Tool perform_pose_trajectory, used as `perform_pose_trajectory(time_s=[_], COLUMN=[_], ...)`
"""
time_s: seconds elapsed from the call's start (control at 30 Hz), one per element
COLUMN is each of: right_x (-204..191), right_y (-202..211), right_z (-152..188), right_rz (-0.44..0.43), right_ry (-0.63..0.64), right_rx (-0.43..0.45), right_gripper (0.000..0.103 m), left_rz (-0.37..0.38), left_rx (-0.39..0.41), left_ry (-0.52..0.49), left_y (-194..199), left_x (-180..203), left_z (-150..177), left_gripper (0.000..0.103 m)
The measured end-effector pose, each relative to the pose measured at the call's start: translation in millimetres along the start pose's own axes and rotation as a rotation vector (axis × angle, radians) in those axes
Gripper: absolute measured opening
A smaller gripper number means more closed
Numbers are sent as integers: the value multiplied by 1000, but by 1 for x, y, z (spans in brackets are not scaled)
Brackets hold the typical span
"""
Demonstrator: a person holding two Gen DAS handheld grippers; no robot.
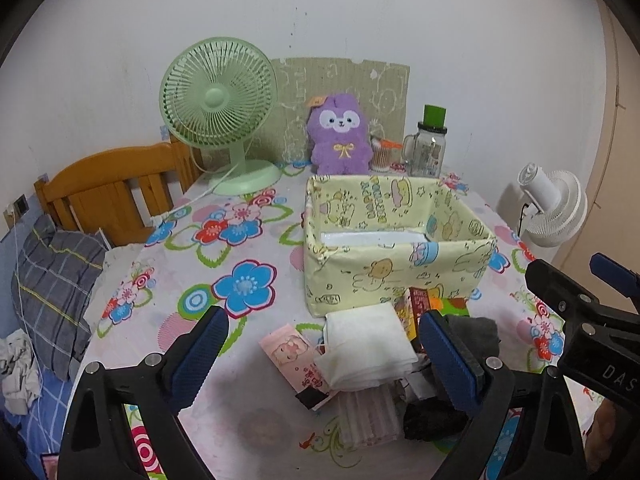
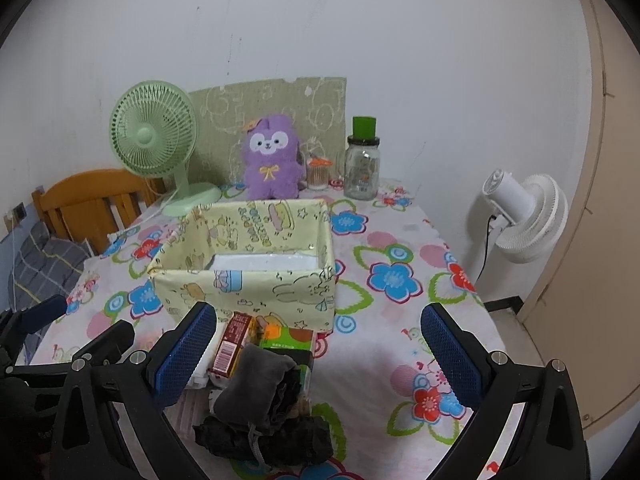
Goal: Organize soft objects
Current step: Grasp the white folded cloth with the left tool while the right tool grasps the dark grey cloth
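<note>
Two black grippers with blue ribbed pads hover over the near edge of a table spread with a flower-print cloth (image 1: 248,240). The left gripper (image 1: 324,354) has its jaws spread wide, nothing pressed between them; below the gap lie a folded white cloth pad (image 1: 366,346), its long axis running near to far, and a pink printed packet (image 1: 290,354) just left of it, angled toward the far left. A clear ribbed plastic pouch (image 1: 370,416) sits nearer, partly under the white pad. The right gripper (image 2: 320,354) also stands wide open, gripping nothing. Between its pads, toward the left one, lies a rolled grey sock-like bundle (image 2: 256,384), its long axis tilted from near left to far right, resting on a crumpled black fabric piece (image 2: 264,438). Just beyond are a red-brown cardboard carton (image 2: 232,344), pointing away toward the far side, and a green printed box (image 2: 286,340) beside it on the right.

Farther on stands an open pale-yellow fabric storage box with cartoon prints (image 2: 244,292), its white bottom showing and its long axis running left to right. At the far edge of the table, against the white wall, are a mint-green desk fan (image 1: 218,100) on the left, a purple plush toy (image 1: 340,136) upright and facing the cameras, and a clear glass jar with a green cap (image 1: 430,144) on the right. A white floor fan (image 2: 524,216) stands off the table to the right.
</note>
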State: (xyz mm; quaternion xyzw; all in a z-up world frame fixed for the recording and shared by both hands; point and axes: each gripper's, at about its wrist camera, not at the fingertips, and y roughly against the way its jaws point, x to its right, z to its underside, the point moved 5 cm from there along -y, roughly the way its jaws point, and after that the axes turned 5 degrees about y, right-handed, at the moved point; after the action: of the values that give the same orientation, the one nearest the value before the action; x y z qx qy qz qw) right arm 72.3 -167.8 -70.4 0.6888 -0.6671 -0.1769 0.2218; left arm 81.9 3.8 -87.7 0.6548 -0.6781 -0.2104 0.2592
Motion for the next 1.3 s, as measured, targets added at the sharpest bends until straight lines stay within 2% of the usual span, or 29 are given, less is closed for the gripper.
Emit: perform_pose_trajectory(time_s=[0.83,1.3], right_x=[-23,-31], right_y=[-48,-72], right_z=[30,49], right_rz=[-53,-105], right_ry=[14,14], right_rx=[-140,-255], right_gripper=[101,82], left_rz=[36,36], left_rx=[-141,-213], left_ry=[-50,-78], left_y=[-49,-71], left_x=[15,20], left_z=[28,42], left_gripper=[96,96])
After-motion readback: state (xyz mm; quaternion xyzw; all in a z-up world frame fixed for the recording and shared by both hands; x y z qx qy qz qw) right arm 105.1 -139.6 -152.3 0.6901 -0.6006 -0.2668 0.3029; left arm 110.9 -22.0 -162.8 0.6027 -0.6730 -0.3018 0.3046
